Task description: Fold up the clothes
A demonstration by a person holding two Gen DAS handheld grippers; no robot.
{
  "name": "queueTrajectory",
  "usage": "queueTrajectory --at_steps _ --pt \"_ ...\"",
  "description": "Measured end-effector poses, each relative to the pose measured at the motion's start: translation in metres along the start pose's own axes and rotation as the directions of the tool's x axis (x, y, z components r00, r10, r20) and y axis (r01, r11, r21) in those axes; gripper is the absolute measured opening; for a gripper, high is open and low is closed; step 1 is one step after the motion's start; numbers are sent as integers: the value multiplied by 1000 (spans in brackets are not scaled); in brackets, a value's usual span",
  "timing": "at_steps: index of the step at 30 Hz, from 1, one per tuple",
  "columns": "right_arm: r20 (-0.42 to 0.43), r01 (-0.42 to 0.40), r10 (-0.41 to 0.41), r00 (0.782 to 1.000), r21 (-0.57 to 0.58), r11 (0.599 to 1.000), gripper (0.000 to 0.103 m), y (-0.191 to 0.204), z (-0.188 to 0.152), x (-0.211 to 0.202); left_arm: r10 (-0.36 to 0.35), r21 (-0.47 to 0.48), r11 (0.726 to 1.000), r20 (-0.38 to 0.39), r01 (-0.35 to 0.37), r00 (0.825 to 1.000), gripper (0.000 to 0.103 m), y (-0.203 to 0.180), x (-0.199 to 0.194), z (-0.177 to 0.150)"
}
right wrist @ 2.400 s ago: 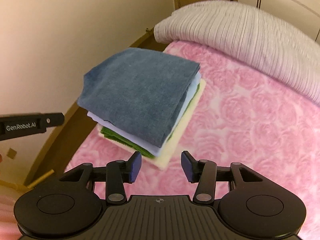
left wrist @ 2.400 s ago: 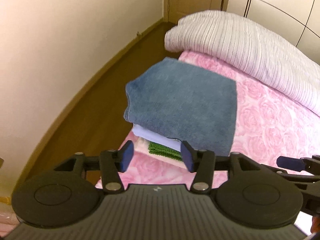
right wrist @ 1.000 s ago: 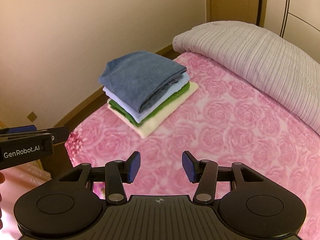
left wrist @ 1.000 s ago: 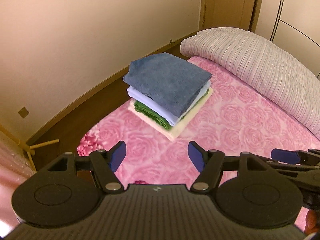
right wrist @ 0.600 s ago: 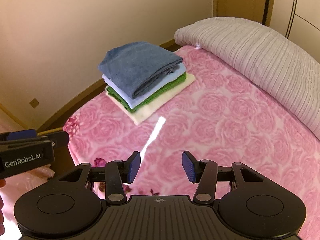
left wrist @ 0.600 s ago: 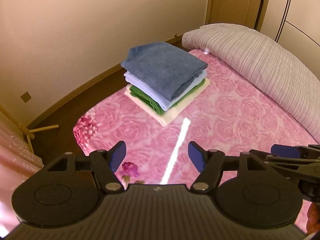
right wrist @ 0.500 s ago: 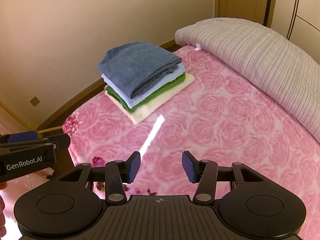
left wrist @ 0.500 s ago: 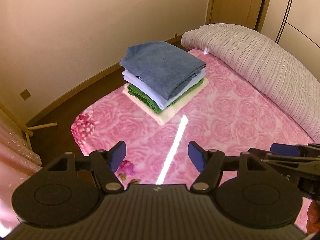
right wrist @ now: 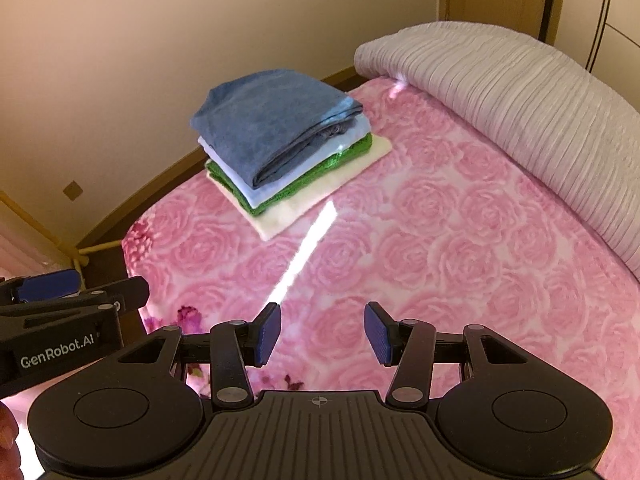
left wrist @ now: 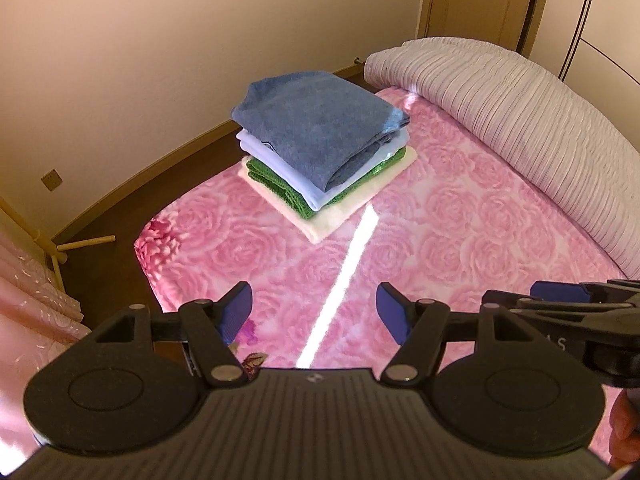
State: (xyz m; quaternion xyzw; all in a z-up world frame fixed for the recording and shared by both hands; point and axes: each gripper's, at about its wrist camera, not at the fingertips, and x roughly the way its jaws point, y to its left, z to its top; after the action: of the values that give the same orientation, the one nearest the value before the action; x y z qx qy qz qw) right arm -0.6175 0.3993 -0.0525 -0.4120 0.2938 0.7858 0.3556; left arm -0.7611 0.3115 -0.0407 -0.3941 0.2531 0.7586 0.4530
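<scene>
Both grippers, left gripper [left wrist: 314,312] and right gripper [right wrist: 322,334], jaws released and empty, have drawn back from the folded stack [left wrist: 320,148].

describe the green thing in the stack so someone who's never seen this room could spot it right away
On the pink rose-patterned bed, find the stack of folded laundry near the corner by the wall. The green towel is second from the bottom, above the cream towel and under the pale blue cloth. It is the only green layer.
</scene>
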Motion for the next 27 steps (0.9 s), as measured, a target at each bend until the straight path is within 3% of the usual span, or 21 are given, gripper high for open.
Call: queueTrajectory --at_steps 27 --pt "-68 17 -13 998 54 998 50 -23 42 55 -6 33 999 -59 8 998 65 -10 64 41"
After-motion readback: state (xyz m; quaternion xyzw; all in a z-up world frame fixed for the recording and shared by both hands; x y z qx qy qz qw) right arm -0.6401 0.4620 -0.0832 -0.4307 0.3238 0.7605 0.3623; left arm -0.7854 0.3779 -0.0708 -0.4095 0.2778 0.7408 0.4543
